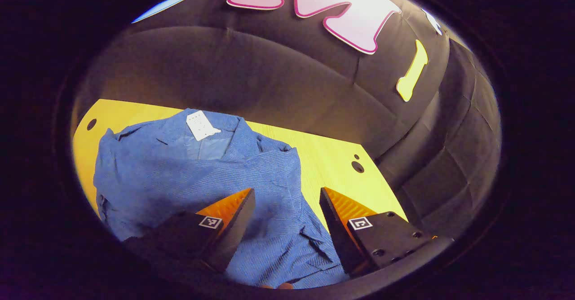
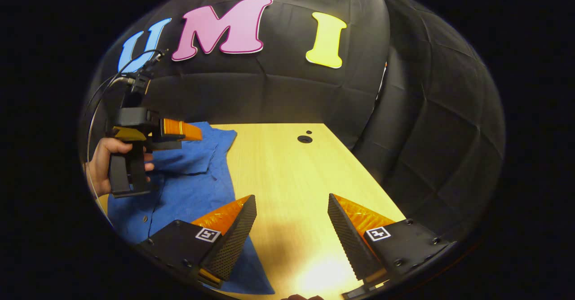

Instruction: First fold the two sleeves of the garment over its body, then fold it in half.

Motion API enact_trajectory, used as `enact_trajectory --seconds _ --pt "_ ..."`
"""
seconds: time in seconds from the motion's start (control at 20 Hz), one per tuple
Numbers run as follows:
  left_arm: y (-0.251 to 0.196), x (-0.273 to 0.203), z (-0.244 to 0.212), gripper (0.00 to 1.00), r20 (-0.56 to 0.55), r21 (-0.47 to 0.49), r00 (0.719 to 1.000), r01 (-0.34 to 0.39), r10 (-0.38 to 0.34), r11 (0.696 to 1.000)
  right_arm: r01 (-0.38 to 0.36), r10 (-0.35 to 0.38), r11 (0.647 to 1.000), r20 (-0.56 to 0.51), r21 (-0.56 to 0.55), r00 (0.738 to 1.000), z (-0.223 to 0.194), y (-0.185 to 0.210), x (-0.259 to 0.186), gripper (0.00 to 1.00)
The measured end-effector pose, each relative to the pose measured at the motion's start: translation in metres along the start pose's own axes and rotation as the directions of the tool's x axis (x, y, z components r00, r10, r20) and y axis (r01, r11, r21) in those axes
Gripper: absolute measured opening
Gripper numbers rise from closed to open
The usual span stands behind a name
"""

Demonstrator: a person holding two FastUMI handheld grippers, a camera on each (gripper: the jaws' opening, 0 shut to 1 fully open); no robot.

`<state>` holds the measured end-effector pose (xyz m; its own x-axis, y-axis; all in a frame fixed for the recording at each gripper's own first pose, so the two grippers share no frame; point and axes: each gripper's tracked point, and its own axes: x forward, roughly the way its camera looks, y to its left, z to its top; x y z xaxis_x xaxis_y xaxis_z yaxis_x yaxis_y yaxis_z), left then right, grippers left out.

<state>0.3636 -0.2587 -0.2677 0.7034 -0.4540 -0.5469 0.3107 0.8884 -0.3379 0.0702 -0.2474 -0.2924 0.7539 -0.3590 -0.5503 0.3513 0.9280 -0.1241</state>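
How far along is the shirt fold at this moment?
Done: hard to confirm; the blue shirt lies rumpled on the wooden table, collar and tag up, and I cannot tell whether a sleeve is already folded in. In hand: nothing. The left gripper hovers open above the shirt; the right gripper is open over bare table beside it. Left: at least the half fold.

Your left gripper (image 2: pixel 191 131) has a black body, looping black cables; each fingers' (image 1: pixel 238 205) black mount carries a square marker and screws.
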Motion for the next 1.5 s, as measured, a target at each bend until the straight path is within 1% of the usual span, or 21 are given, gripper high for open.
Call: enact_trajectory --seconds 0.1,0.25,0.35,0.5,0.55,0.6,0.65,0.75,0.85,0.9,0.95,1.05,1.1,1.15,1.2,1.25,1.3,1.35,1.4,1.45,1.5 --pt "0.015 -0.039 -0.008 0.85 0.009 0.028 0.999 -0.044 0.043 0.999 -0.026 0.026 1.000 -0.035 0.001 0.999 -0.014 0.013 -0.008 1.00" --pt "0.052 -0.110 -0.055 0.85 -0.063 0.111 0.986 -0.145 0.153 0.983 -0.016 0.019 1.000 -0.143 0.021 0.990 -0.051 0.007 -0.025 1.00" --pt "0.076 -0.163 -0.092 0.85 -0.093 0.153 0.973 -0.195 0.211 0.969 -0.017 0.029 0.998 -0.222 0.052 0.975 -0.078 0.004 -0.040 1.00" --pt "0.118 -0.235 -0.162 0.85 -0.190 0.177 0.927 -0.291 0.323 0.940 -0.052 0.080 0.995 -0.357 0.087 0.931 -0.117 0.011 -0.056 1.00" --pt "0.127 -0.254 -0.186 0.85 -0.231 0.176 0.913 -0.300 0.336 0.937 -0.053 0.088 0.993 -0.376 0.102 0.922 -0.123 0.012 -0.060 0.94" --pt "0.135 -0.272 -0.207 0.82 -0.260 0.168 0.899 -0.317 0.353 0.933 -0.054 0.100 0.990 -0.390 0.128 0.915 -0.124 0.016 -0.060 1.00" --pt "0.145 -0.286 -0.222 0.85 -0.289 0.160 0.880 -0.344 0.377 0.925 -0.062 0.119 0.986 -0.398 0.153 0.910 -0.127 0.020 -0.060 1.00" --pt "0.168 -0.303 -0.246 0.85 -0.320 0.148 0.845 -0.401 0.427 0.904 -0.060 0.132 0.982 -0.429 0.178 0.893 -0.138 0.029 -0.062 1.00" --pt "0.185 -0.311 -0.260 0.85 -0.338 0.144 0.823 -0.434 0.457 0.889 -0.047 0.133 0.980 -0.466 0.191 0.875 -0.148 0.035 -0.059 1.00" --pt "0.190 -0.317 -0.268 0.85 -0.354 0.134 0.821 -0.431 0.449 0.893 -0.039 0.129 0.980 -0.470 0.195 0.873 -0.151 0.036 -0.055 0.94" --pt "0.193 -0.317 -0.275 0.85 -0.369 0.116 0.823 -0.420 0.432 0.900 -0.027 0.115 0.982 -0.474 0.188 0.873 -0.155 0.035 -0.054 1.00" --pt "0.200 -0.315 -0.288 0.85 -0.396 0.092 0.816 -0.421 0.421 0.902 -0.022 0.105 0.986 -0.504 0.167 0.857 -0.168 0.035 -0.053 1.00" --pt "0.202 -0.315 -0.294 0.85 -0.412 0.080 0.807 -0.432 0.424 0.899 -0.023 0.099 0.988 -0.518 0.151 0.850 -0.173 0.034 -0.055 0.93" --pt "0.205 -0.308 -0.287 0.86 -0.375 0.083 0.824 -0.427 0.425 0.900 -0.028 0.094 0.990 -0.491 0.140 0.866 -0.169 0.034 -0.053 1.00" --pt "0.200 -0.312 -0.288 0.86 -0.376 0.076 0.827 -0.421 0.417 0.904 -0.034 0.093 0.992 -0.506 0.125 0.858 -0.173 0.035 -0.054 0.94" --pt "0.201 -0.314 -0.289 0.85 -0.374 0.095 0.822 -0.427 0.429 0.899 -0.038 0.089 0.993 -0.498 0.113 0.863 -0.172 0.035 -0.053 1.00" --pt "0.199 -0.314 -0.291 0.86 -0.373 0.122 0.822 -0.416 0.430 0.901 -0.045 0.097 0.992 -0.500 0.115 0.860 -0.174 0.038 -0.051 1.00" --pt "0.192 -0.309 -0.289 0.85 -0.377 0.132 0.825 -0.402 0.421 0.906 -0.055 0.105 0.992 -0.500 0.113 0.860 -0.173 0.043 -0.051 0.98" --pt "0.185 -0.304 -0.290 0.81 -0.379 0.133 0.826 -0.398 0.418 0.908 -0.070 0.119 0.991 -0.501 0.115 0.858 -0.170 0.048 -0.052 0.93" --pt "0.182 -0.302 -0.291 0.63 -0.385 0.136 0.824 -0.395 0.416 0.909 -0.073 0.120 0.991 -0.505 0.111 0.855 -0.171 0.053 -0.053 0.71" --pt "0.178 -0.301 -0.292 0.56 -0.385 0.130 0.825 -0.395 0.413 0.909 -0.086 0.132 0.990 -0.506 0.114 0.853 -0.169 0.059 -0.051 0.50"
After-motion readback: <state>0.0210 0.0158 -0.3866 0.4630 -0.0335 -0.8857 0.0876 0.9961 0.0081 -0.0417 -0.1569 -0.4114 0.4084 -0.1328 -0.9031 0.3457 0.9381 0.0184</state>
